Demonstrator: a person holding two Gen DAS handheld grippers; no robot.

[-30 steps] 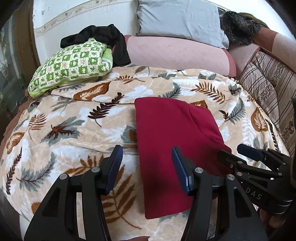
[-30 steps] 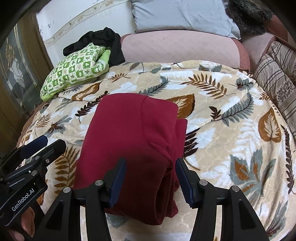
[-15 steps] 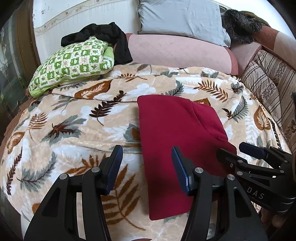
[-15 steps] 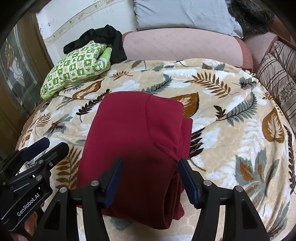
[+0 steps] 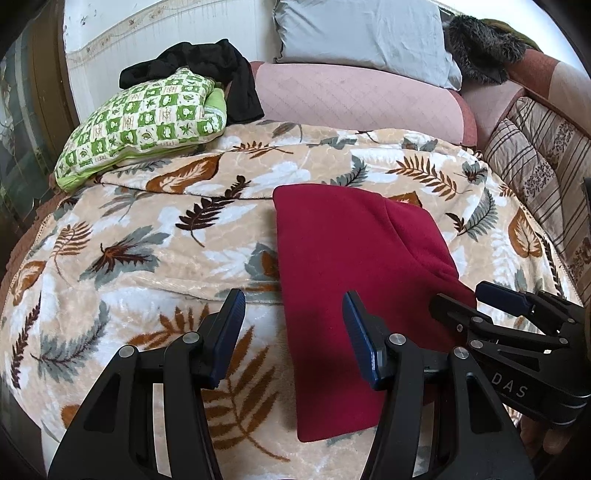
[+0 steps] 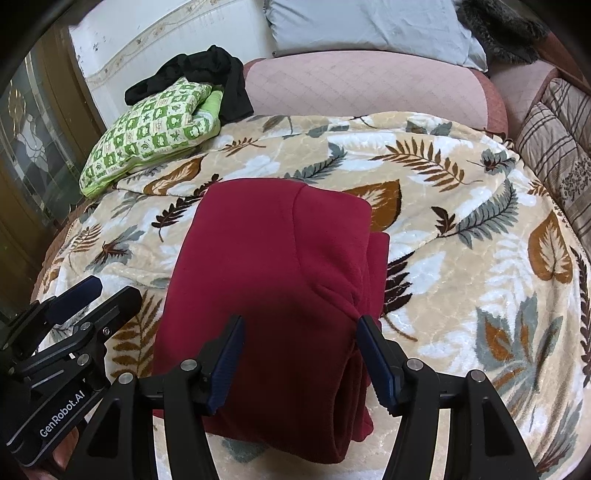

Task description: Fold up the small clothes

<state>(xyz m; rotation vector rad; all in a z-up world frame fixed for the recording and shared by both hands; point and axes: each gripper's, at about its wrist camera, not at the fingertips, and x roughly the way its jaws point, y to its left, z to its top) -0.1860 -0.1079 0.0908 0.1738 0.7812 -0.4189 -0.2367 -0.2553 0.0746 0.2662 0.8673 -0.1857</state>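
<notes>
Leaf-print blanket (image 6: 461, 229) carries the folded red garment (image 6: 280, 295) near its front edge.
Left gripper (image 5: 291, 332) and right gripper (image 6: 297, 354) both hover wide, empty — I'd worry a one-layer pinch unrolls the loose right-hand layers.

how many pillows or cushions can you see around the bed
3: green checked pillow at the blanket's far left, grey pillow on the pink headboard, striped cushion at right. Others may be hidden.

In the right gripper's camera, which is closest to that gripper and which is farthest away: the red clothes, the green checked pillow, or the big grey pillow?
1. The red clothes, folded, right under the open right gripper.
2. The green checked pillow, back on the left of the leaf blanket.
3. The grey pillow, at the very back, atop the pink cushion.
</notes>
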